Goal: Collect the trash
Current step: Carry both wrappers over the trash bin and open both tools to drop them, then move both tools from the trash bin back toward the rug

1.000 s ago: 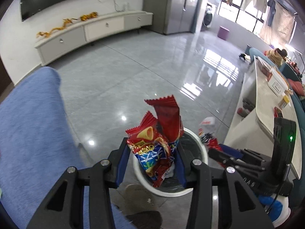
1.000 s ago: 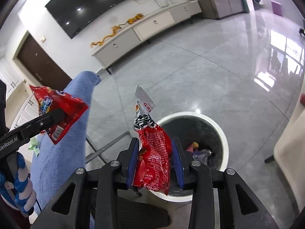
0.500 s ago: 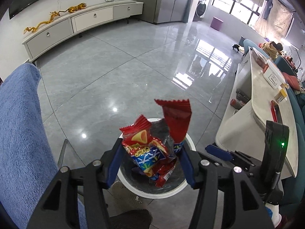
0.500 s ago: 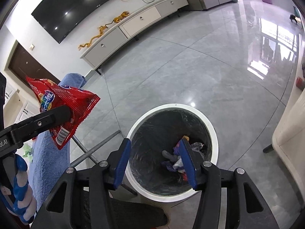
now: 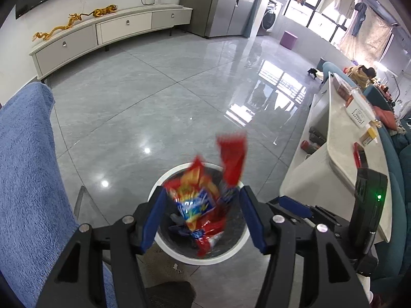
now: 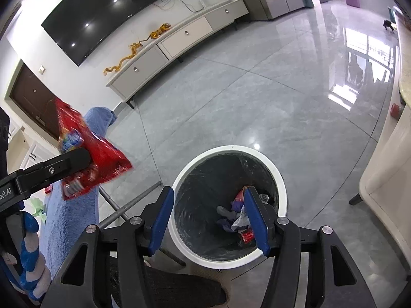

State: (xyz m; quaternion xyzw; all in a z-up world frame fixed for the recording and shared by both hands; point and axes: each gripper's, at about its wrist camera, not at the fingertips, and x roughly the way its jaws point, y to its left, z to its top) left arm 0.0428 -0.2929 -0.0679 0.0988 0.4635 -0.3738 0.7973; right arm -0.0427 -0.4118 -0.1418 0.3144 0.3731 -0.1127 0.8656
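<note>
A white round bin (image 5: 179, 167) with a dark liner stands on the grey floor below both grippers. My left gripper (image 5: 203, 220) hangs over it with its jaws opening. A red and blue snack bag (image 5: 195, 200) is blurred between the blue pads, with a gap on its right side. The right wrist view shows that bag (image 6: 90, 159) behind one left finger (image 6: 51, 170). My right gripper (image 6: 209, 218) is over the bin (image 6: 257, 151), jaws opening and nothing between them. Crumpled wrappers (image 6: 239, 218) lie at the bin's bottom.
A chair draped in blue towel (image 5: 25, 179) stands close on the left, with a metal leg (image 6: 133, 202) beside the bin. A pale counter (image 5: 346, 154) with small items runs along the right. A low white cabinet (image 5: 102, 33) lines the far wall across open floor.
The right gripper let go of its red wrapper, which is now down in the bin. Both pairs of jaws have spread wider. The left's snack bag has come loose and blurred.
</note>
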